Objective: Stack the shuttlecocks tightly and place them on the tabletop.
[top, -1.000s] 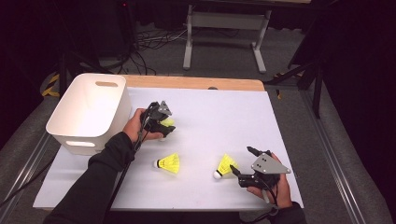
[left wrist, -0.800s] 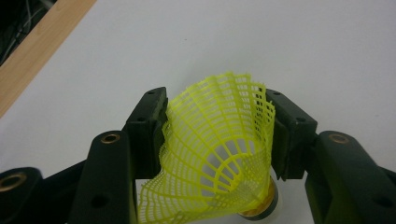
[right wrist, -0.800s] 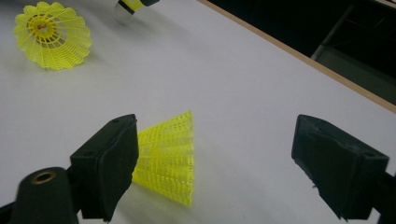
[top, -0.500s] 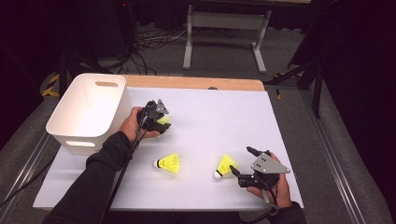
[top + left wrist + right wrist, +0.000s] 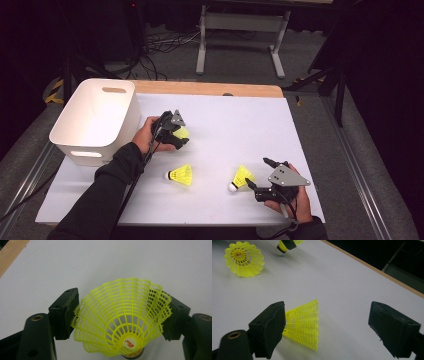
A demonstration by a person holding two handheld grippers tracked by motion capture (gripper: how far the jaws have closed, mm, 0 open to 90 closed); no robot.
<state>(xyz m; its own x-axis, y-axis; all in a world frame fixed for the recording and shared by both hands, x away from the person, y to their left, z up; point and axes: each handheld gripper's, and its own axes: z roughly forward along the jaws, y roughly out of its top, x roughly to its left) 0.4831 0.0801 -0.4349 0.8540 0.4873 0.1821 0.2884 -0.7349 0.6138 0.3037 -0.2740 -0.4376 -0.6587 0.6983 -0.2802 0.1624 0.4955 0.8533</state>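
Three yellow plastic shuttlecocks are on the white table. One shuttlecock (image 5: 182,133) (image 5: 120,317) sits between the jaws of my left gripper (image 5: 178,136) (image 5: 122,297). Those jaws have just been opening, but both pads still touch its mesh skirt, which lies flat against the left pad. A second shuttlecock (image 5: 181,175) (image 5: 244,258) lies alone mid-table. The third shuttlecock (image 5: 241,178) (image 5: 304,325) lies on its side, its skirt against one jaw of my right gripper (image 5: 256,172) (image 5: 327,312), which stands wide open around it.
A white plastic bin (image 5: 75,152) stands at the table's left, just beyond the left hand. A wooden strip (image 5: 210,89) marks the far edge. Dark floor, cables and a metal stand lie behind the table.
The left hand has shifted slightly toward the bin with its shuttlecock. The right hand and the two lying shuttlecocks have not moved.
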